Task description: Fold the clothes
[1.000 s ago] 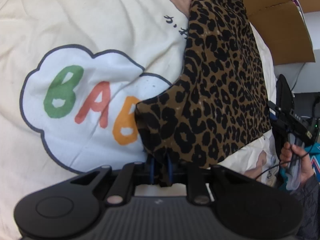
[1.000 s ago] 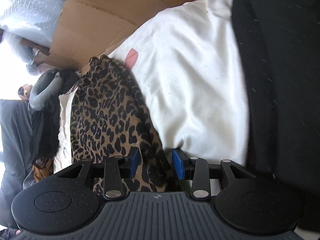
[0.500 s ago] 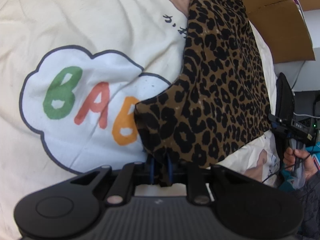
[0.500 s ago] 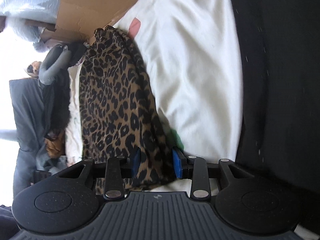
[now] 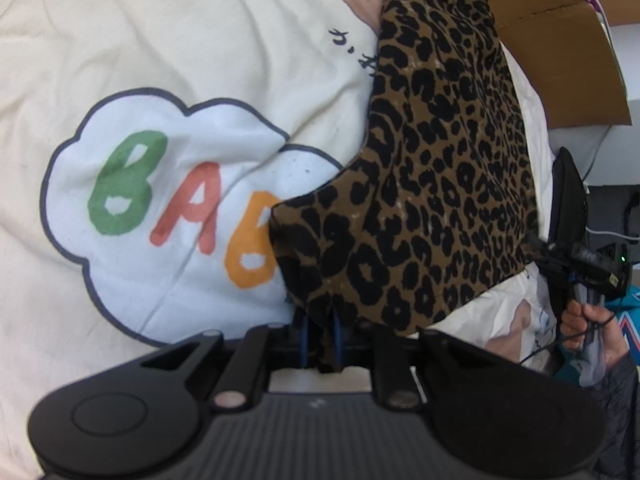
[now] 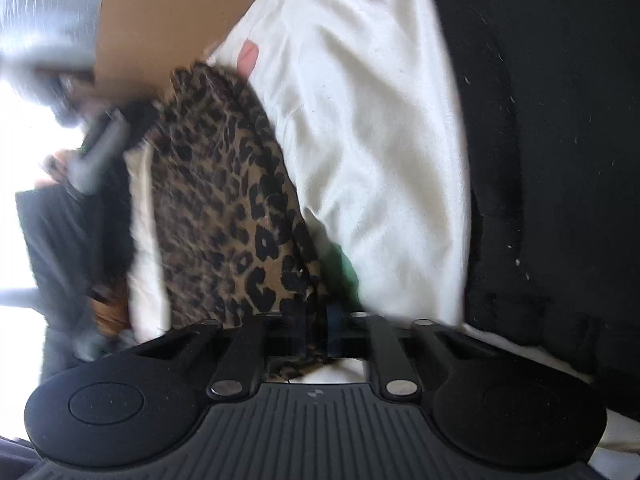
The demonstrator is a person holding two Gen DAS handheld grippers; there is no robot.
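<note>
The leopard-print garment [image 5: 432, 200] lies on a cream sheet [image 5: 180, 60] with a cloud print with coloured letters [image 5: 172, 208]. The left gripper [image 5: 320, 340] is closing its jaws and pinches one near corner of the garment. The right gripper [image 6: 318, 326] is also closing its jaws, and they pinch another edge of it beside a black cloth [image 6: 560, 140].

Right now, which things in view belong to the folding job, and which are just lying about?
Job:
- brown leopard-print fabric garment
- left gripper, closing, fabric between its fingers
- right gripper, closing, fabric between its fingers

Lying about:
- cream printed cloth with coloured letters
- brown cardboard box
- black fabric
</note>
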